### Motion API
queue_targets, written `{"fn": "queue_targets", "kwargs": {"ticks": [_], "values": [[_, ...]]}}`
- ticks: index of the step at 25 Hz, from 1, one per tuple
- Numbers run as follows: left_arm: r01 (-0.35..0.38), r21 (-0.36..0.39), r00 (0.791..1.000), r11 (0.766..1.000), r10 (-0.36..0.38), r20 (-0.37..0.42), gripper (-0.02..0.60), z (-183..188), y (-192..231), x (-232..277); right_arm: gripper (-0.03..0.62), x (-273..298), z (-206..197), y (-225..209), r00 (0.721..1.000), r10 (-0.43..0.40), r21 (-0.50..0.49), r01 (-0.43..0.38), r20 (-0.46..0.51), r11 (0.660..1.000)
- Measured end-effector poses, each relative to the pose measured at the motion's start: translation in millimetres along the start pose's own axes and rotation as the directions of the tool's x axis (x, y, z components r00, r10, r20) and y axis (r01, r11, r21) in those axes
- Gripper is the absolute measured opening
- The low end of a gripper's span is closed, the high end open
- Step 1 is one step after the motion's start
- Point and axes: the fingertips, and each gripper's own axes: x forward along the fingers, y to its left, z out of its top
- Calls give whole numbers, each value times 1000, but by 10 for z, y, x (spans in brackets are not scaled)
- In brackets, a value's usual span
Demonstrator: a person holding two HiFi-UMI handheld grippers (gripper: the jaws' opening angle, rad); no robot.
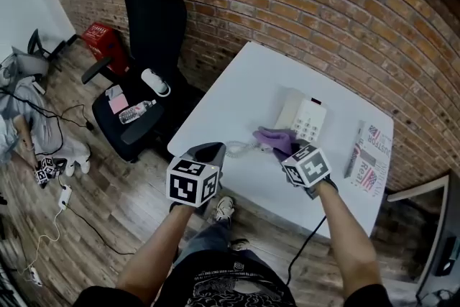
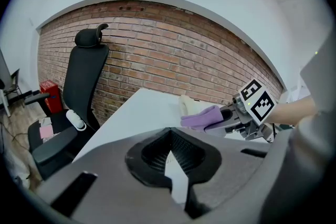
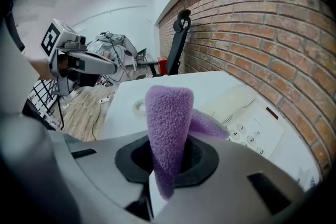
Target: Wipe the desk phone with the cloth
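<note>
Nearest the person, both forearms reach out over the near edge of the white surface (image 1: 237, 93).

The left claw (image 2: 169, 139) is held over that near edge. Its jaws are closed tip to tip with nothing between them; only the white top shows through the narrow gap behind the tips.

The right claw (image 3: 167, 159) is clamped on the purple cloth (image 3: 168, 118). One fold of the cloth stands up out of the jaws and a second lobe trails off to the side facing the phone. The two claws are near each other but apart.

Between them on the surface lies a pale coiled cord (image 1: 241, 149), which runs to the desk phone (image 1: 305, 117).

The cloth is held at the phone's near left corner. From the head view it overlaps the handset end, but I cannot tell whether it touches the phone.

The phone is cream-white, with the handset on its left and the keypad on its right. It sits flat, toward the far side of the surface.

To the right of the phone, near the surface's right edge, lies a printed booklet (image 1: 368, 158), apart from the phone.

A brick wall (image 1: 323, 3) runs behind the surface.

To the left stands a black office chair (image 1: 147, 32) with small items on its seat. A red box (image 1: 104, 39) sits on the wooden floor (image 1: 108, 198) by the wall, and cables lie loose on the boards.
</note>
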Motion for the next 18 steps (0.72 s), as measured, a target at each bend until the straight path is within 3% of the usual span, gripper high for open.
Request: {"fn": "queue_targets", "kwargs": {"ticks": [4,10,18], "values": [[-20,-6,1000,1000,20,4,5,-13,54,-52,44,-192,165,-87,999,3,-35,-2,45,999],[-31,-13,1000,999,31,-6,5,1,150,4,44,-531,545,-583,992,-50,-17,52,119,998],[-10,-8,1000,1000,10,-18,5,208,226,399,44,-597,876,-1265,985,-110,-12,113,131,994]]}}
